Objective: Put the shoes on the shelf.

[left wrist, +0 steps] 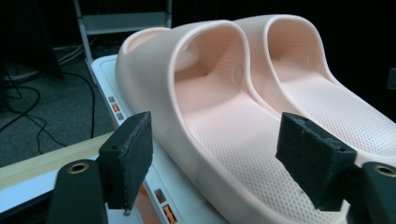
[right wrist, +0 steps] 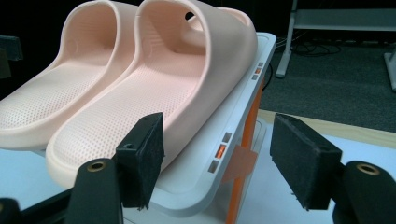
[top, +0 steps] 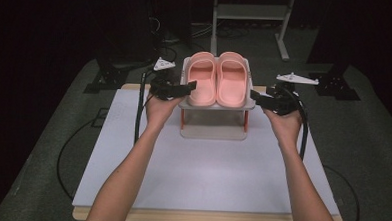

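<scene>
**Both tools open beside the slippers on the rack**

The left tool (top: 189, 85) stands with its jaws apart, nothing pressed between the pads; in the left gripper view the outer wall of the left slipper (left wrist: 196, 126) lies between them, untouched. The right tool (top: 254, 96) is likewise open, its jaws spanning the rack's edge, just beside the right slipper (right wrist: 154, 88). Both slippers sit side by side, touching, on the top tray of a small white rack (top: 214, 105) with orange legs, which stands at the far middle of the bench (top: 206, 176).

Risks, as I judge them: a jaw closing on the tray rim instead of a slipper could tip or drag the light rack; a pinch on the soft wall alone might slip.

The slippers' toes are hard to make out, and the rack's lower shelf is in shadow.
</scene>
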{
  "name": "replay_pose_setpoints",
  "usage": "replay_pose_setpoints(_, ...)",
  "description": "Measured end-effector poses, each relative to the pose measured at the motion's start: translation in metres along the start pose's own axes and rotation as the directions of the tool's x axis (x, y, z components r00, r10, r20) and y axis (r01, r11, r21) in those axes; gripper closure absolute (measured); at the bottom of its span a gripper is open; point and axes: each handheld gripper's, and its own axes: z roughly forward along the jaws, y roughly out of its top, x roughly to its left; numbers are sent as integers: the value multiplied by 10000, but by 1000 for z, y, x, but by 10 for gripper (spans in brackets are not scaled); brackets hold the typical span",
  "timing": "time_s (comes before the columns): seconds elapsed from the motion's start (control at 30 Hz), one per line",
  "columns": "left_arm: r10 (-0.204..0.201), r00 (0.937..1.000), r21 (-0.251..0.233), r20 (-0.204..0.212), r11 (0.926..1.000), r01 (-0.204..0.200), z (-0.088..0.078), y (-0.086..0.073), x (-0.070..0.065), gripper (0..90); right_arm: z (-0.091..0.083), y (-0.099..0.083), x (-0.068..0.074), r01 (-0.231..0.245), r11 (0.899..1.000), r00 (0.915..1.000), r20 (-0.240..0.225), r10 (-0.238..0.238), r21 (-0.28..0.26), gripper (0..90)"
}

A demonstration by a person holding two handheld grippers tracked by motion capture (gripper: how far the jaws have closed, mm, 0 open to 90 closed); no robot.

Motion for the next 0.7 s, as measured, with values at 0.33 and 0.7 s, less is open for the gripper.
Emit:
replay_pose_setpoints(0.33,31,10000,-162,-46,9999,-32,-10,-5,-1,230,-8,-12,-7,-97,9999,9999,50,96,35,319)
replay_pose_setpoints(0.7,49,9999,-364,-151,9993,-55,-20,-17,-2,201,-17,-24,-12,-21,9999,10000,51,20,102,302)
